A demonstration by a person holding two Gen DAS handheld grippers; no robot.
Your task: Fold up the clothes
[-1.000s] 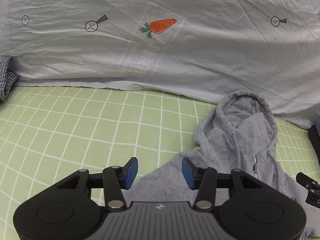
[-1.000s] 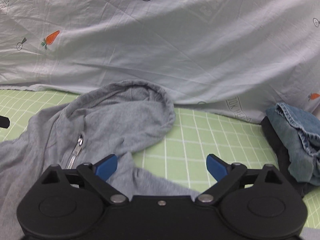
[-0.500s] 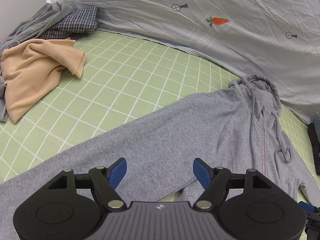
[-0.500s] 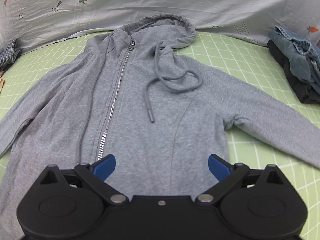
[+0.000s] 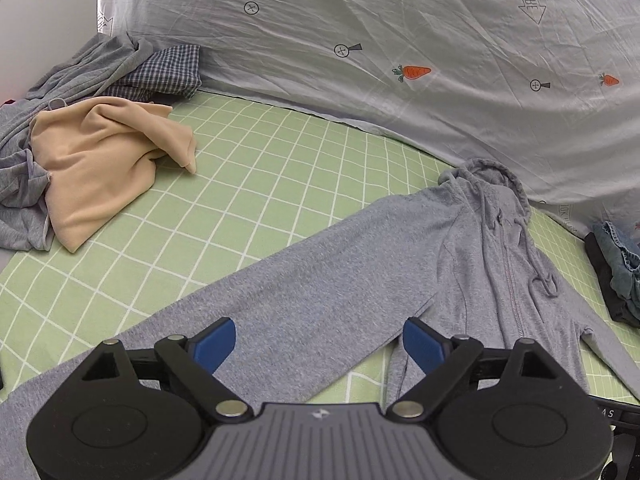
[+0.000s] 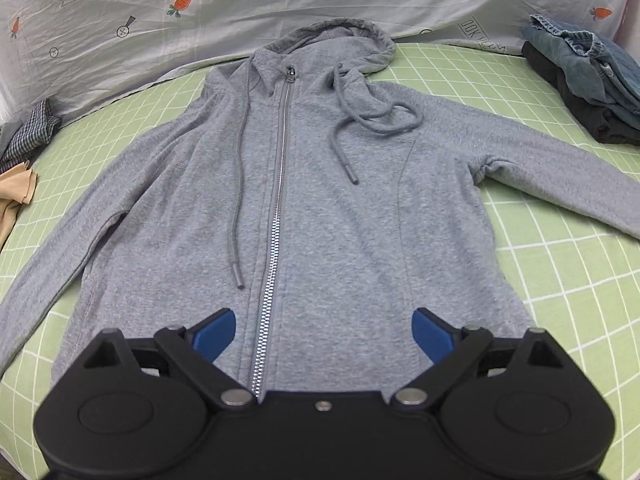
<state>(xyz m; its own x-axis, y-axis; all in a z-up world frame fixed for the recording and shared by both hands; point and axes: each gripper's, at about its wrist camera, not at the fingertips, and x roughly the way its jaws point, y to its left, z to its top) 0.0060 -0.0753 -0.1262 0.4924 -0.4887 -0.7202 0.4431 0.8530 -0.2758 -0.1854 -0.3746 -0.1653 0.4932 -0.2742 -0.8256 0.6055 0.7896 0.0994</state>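
Hoodie point(image 6: 320, 200) laid flat, zipped, mid-bed, sleeves spread for folding. Both tongs, left point(image 5: 319, 340) and right point(image 6: 323, 334), held open, empty, above it.

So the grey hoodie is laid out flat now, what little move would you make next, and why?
Probably lower the left claw onto the sleeve under it and close. The hoodie lies flat, zipped, front up, with both sleeves spread out, and both claws are open and holding nothing. Folding a sleeve across the body seems the natural first fold.
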